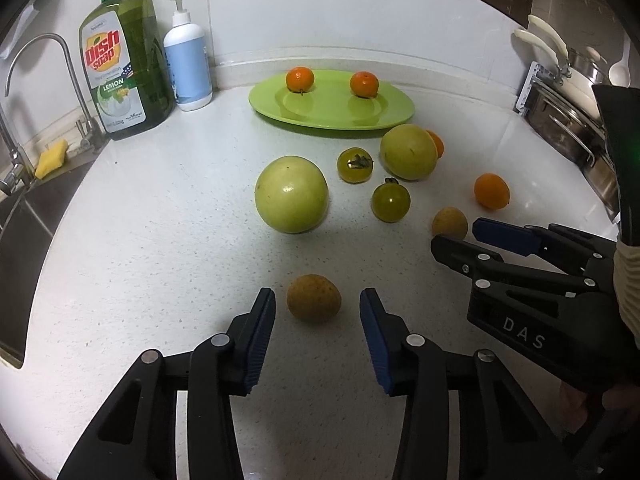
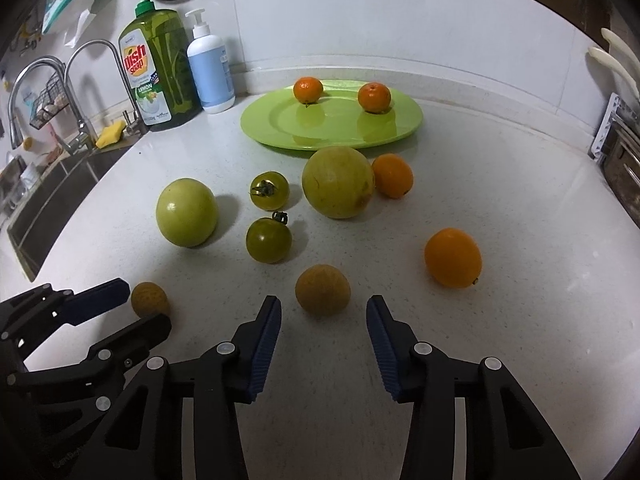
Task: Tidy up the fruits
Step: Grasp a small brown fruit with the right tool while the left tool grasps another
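A green plate (image 1: 332, 118) (image 2: 280, 128) at the back of the white counter holds two small oranges (image 1: 300, 79) (image 1: 364, 84). On the counter lie two large pale green fruits (image 1: 291, 194) (image 1: 408, 152), two green tomatoes (image 1: 355, 165) (image 1: 391, 201), two more oranges (image 2: 453, 258) (image 2: 392, 175) and two brown round fruits. My left gripper (image 1: 317, 304) is open around one brown fruit (image 1: 313, 298) without touching it. My right gripper (image 2: 323, 306) is open just short of the other brown fruit (image 2: 323, 289).
A dish soap bottle (image 1: 120, 68) and a white pump bottle (image 1: 187, 62) stand at the back left. A sink with taps (image 1: 24, 128) and a yellow sponge (image 1: 51, 158) is on the left. Steel pans (image 1: 572, 128) sit at the right edge.
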`<move>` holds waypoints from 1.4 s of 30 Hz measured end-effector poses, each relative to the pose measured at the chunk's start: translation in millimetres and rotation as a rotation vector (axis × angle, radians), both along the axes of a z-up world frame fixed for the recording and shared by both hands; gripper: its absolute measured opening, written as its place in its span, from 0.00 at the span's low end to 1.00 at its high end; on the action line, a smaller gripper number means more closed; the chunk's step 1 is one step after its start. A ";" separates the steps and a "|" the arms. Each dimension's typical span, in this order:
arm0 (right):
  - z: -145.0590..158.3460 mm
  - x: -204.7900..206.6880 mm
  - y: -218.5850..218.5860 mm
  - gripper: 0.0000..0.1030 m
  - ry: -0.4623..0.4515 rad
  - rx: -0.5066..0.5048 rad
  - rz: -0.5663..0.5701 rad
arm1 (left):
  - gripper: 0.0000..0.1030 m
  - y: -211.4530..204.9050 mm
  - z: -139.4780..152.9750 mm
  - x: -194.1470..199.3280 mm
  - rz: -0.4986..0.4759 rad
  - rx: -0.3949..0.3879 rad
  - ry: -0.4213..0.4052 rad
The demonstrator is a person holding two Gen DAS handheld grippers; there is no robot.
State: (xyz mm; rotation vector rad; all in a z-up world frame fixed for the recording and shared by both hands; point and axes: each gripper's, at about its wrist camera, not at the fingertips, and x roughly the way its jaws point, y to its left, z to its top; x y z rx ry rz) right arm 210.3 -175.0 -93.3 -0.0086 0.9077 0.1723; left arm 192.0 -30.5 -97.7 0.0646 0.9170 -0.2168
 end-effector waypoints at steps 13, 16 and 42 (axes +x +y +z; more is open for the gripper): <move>-3.0 10.3 0.8 0.33 0.012 -0.014 0.003 | 0.28 -0.2 -8.2 7.7 -0.011 -0.011 0.034; -2.8 11.2 2.0 0.30 0.010 -0.022 0.009 | 0.28 1.0 -7.7 9.4 -0.007 -0.021 0.038; 43.4 -9.2 9.4 0.30 -0.070 0.007 0.006 | 0.28 6.6 45.4 4.5 -0.064 -0.044 -0.098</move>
